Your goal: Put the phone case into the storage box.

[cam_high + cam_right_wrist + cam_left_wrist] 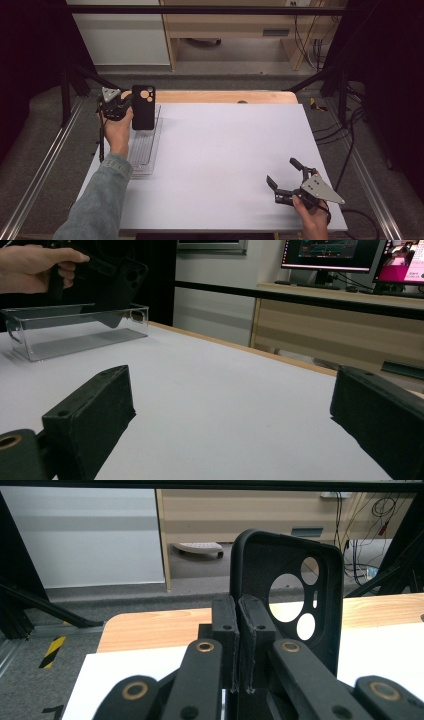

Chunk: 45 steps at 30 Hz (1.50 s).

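1. Black rubbery-looking phone case (143, 107) is sitting up in the air on the far left side of the worktop (220, 165), held upright with its camera cutouts near the top.
2. The left tool (126, 105) is pinching that case by one edge. In the left gripper view the jaws are squeezed almost together on the case's side wall (285, 590), so it's clamped tight, and you're looking straight into the case's inside face.
3. The person's left hand (117, 131) is wrapping around the tool from below, denim sleeve (97, 200) coming in from the bottom left.
4. Right under the case there's a clear plastic tray (144, 150), long and narrow, lying flat on the white surface along the left edge. The case is hanging over the tray's far end, not resting in it; the right gripper view shows the case's bottom corner dipping toward the tray (75, 332), but I can't tell if it's touching.
5. The middle of the white worktop is just bare sheet, with a strip of wood showing along the far edge.
6. Over at the near right corner, the right tool (284, 174) is hovering low above the surface, well apart from the case, jaws spread wide and gripping nothing.
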Available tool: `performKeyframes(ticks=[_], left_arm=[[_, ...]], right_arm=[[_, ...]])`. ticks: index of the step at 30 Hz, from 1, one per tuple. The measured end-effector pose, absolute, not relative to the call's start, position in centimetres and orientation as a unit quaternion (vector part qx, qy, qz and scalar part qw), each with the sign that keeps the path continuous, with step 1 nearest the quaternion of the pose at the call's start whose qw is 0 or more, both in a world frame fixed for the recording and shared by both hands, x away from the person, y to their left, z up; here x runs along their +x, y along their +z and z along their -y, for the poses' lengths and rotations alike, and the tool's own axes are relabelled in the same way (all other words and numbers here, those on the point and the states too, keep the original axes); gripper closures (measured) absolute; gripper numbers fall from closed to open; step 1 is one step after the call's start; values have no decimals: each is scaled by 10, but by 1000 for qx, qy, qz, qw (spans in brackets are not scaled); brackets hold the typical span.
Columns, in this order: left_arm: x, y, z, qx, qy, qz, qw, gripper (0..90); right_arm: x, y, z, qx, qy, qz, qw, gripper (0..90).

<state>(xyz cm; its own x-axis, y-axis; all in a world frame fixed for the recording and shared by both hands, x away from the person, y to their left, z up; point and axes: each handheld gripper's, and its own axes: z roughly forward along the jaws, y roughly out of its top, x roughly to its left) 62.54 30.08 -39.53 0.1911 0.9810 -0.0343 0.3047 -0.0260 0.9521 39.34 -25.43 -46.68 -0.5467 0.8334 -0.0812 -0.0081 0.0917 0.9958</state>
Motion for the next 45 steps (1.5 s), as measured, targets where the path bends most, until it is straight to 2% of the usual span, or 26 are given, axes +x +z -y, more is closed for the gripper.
performKeyframes(ticks=[45], left_arm=[[635,-395,-295,630,365,-519,447,860]], right_arm=[[394,-467,254,319,594,-649,353,42]])
